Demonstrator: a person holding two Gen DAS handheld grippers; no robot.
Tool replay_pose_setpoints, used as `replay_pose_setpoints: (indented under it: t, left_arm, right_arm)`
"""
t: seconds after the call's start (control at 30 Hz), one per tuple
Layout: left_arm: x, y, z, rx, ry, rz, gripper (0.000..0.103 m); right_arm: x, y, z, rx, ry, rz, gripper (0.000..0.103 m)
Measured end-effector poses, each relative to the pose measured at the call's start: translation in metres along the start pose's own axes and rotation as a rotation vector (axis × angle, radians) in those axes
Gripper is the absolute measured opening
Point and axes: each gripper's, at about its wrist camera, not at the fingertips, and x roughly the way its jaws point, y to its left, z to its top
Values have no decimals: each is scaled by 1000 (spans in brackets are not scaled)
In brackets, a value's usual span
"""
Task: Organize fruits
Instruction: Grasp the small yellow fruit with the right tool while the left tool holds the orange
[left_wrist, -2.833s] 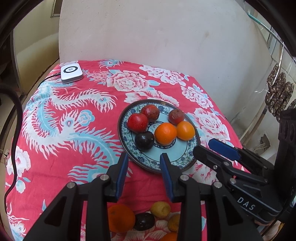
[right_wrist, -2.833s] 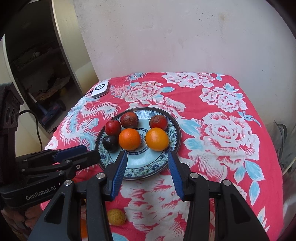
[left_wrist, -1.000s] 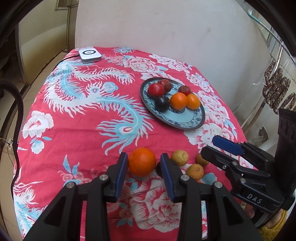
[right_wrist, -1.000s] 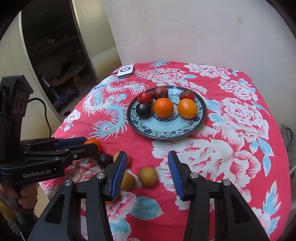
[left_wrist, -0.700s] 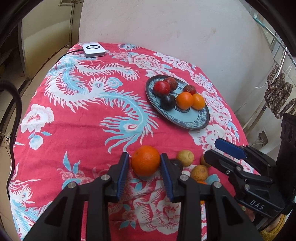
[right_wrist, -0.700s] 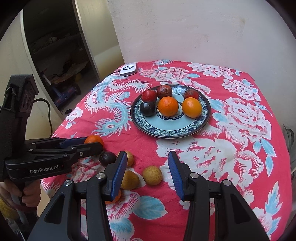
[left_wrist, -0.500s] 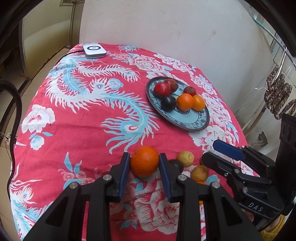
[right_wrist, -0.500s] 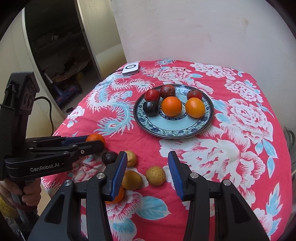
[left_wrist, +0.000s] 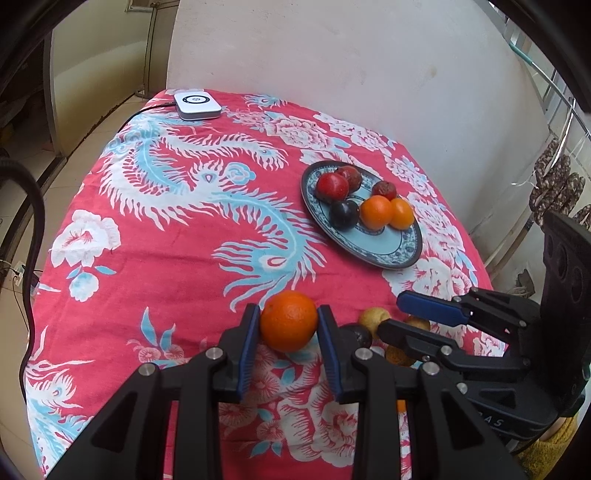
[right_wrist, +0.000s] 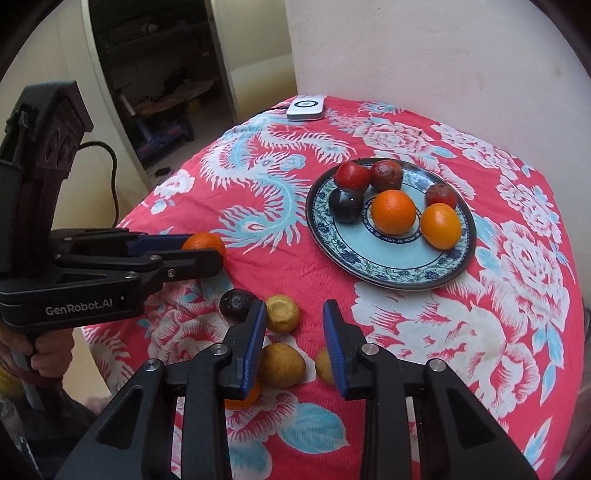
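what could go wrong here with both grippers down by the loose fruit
The left gripper pinches the round orange near the pad tips, so it might slip out when lifted. The right gripper, whose jaws have just been closing, holds nothing; its pads could nudge the yellow fruits toward the table's near edge. The plate is already crowded, so added fruit may roll.
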Motion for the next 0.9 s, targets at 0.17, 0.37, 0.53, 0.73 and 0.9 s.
replay_pose_setpoints:
  t: [0.17, 0.37, 0.53, 0.73, 0.9]
  left_arm:
    - [0, 1, 1, -2, -3, 1, 33]
    - [0, 0, 0, -1, -3, 2, 33]
    - [-1, 1, 0, -3, -4, 5, 33]
    - [-1, 1, 0, -3, -5, 8, 33]
    - [-1, 0, 1, -4, -8, 6, 33]
  right_arm:
    - [7, 3, 2, -24, 28, 28, 27]
    - [6, 0, 3, -10, 25, 50, 24]
    - [3, -3, 2, 18, 4, 44, 23]
    - [-6, -12, 2, 79, -44, 40, 23]
    - [-14, -19, 1, 121, -76, 24, 23]
